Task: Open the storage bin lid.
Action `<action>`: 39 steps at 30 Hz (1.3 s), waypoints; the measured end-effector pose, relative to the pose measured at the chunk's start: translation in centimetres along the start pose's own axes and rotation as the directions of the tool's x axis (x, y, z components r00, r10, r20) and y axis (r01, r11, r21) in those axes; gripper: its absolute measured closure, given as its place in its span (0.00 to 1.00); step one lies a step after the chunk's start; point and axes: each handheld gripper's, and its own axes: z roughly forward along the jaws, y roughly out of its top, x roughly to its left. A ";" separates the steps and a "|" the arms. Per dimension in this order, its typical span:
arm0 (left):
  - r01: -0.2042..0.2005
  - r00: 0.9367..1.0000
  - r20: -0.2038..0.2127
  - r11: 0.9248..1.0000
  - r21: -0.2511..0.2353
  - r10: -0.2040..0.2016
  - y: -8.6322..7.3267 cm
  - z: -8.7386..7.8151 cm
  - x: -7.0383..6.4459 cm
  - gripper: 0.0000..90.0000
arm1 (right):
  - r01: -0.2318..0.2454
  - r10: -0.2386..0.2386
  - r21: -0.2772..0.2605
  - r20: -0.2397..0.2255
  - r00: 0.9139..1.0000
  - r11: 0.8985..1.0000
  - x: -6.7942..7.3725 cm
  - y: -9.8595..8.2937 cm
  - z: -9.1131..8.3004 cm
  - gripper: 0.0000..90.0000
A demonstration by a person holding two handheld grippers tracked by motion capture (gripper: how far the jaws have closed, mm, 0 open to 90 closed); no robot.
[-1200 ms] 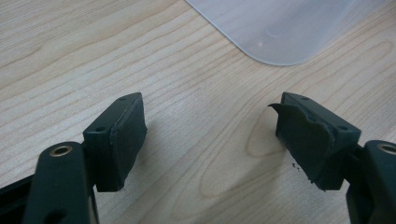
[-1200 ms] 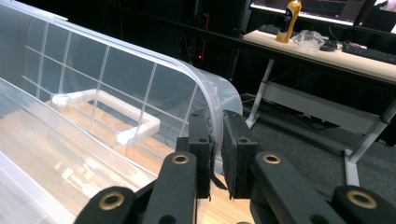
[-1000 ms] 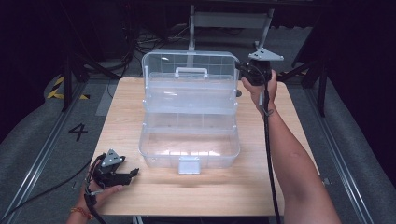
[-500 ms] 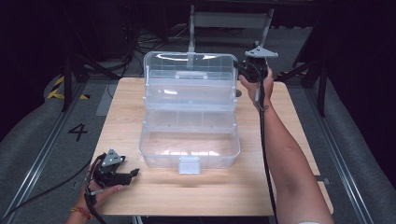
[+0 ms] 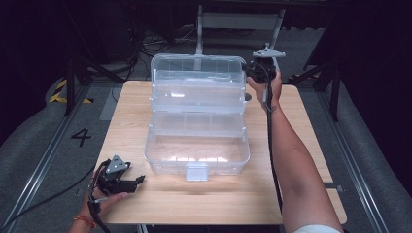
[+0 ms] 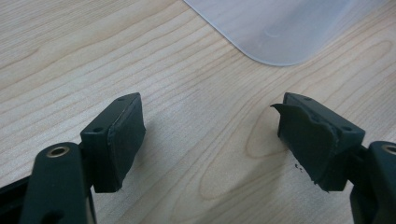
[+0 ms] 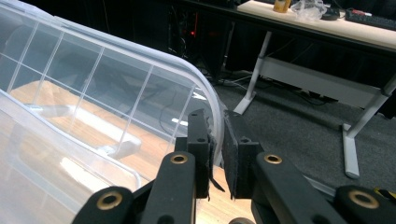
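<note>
Lid (image 7: 116,88): one, my right gripper (image 7: 215,140) pinches its rim at 2 o'clock.
Left gripper (image 6: 210,140): one, jaws apart, bare table (image 5: 301,160) at 7 o'clock.

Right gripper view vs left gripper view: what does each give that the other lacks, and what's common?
Right gripper view only: the right gripper, jaws pinched on the rim of the raised clear lid, with its moulded dividers; behind it, dark floor and a white-legged desk.

Left gripper view only: the left gripper, jaws wide apart with nothing between, just above the wooden table; the right pad looks torn; a rounded corner of the box base.

Shared: black padded jaws, parts of the same clear plastic box.
</note>
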 end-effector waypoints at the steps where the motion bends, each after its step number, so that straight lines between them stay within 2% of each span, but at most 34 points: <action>1: 0.000 1.000 0.000 1.000 0.000 0.000 0.0 0.0 0.0 0.26 | 0.002 -0.002 0.004 0.000 1.000 1.000 0.0 0.0 0.1 0.91; 4: 0.000 1.000 0.000 1.000 0.000 0.000 0.0 0.0 0.0 0.26 | 0.026 -0.026 0.010 0.003 1.000 1.000 0.0 0.0 0.3 0.91; 8: -0.001 1.000 -0.001 1.000 0.000 0.001 0.0 0.0 0.0 0.26 | 0.010 -0.010 0.025 -0.004 1.000 1.000 -0.2 0.0 0.7 0.91; 14: -0.001 1.000 0.001 1.000 0.001 0.001 0.0 0.0 0.0 0.26 | 0.017 -0.017 0.053 0.000 1.000 0.998 -0.3 0.1 1.1 0.91; 20: -0.003 1.000 0.002 1.000 0.003 0.003 0.0 0.0 0.0 0.26 | 0.014 -0.014 0.056 0.002 1.000 0.998 -0.2 0.1 1.2 0.90; 22: -0.001 1.000 0.003 1.000 0.001 0.001 0.0 0.0 0.0 0.26 | 0.026 -0.027 0.072 0.008 1.000 0.997 -0.1 0.0 1.3 0.89; 26: -0.001 1.000 0.002 1.000 0.000 0.001 0.0 0.0 0.0 0.26 | 0.015 -0.016 0.071 0.007 1.000 0.997 -0.1 0.0 1.3 0.89; 32: 0.001 1.000 0.002 1.000 0.000 -0.001 0.0 0.0 0.0 0.26 | 0.014 -0.015 0.088 0.013 1.000 0.996 0.0 -0.4 1.4 0.81; 35: 0.003 1.000 0.002 1.000 -0.002 -0.003 0.0 0.0 0.0 0.26 | 0.010 -0.010 0.084 0.003 1.000 0.996 0.0 -0.6 1.3 0.82; 36: -0.002 1.000 0.001 1.000 0.002 0.002 0.0 0.0 0.0 0.26 | 0.016 -0.017 0.081 0.003 1.000 0.997 0.0 -0.6 1.1 0.78; 39: -0.002 1.000 -0.003 1.000 0.002 0.002 0.0 0.0 0.0 0.26 | 0.014 -0.014 0.073 -0.006 1.000 0.997 0.1 -0.5 0.8 0.77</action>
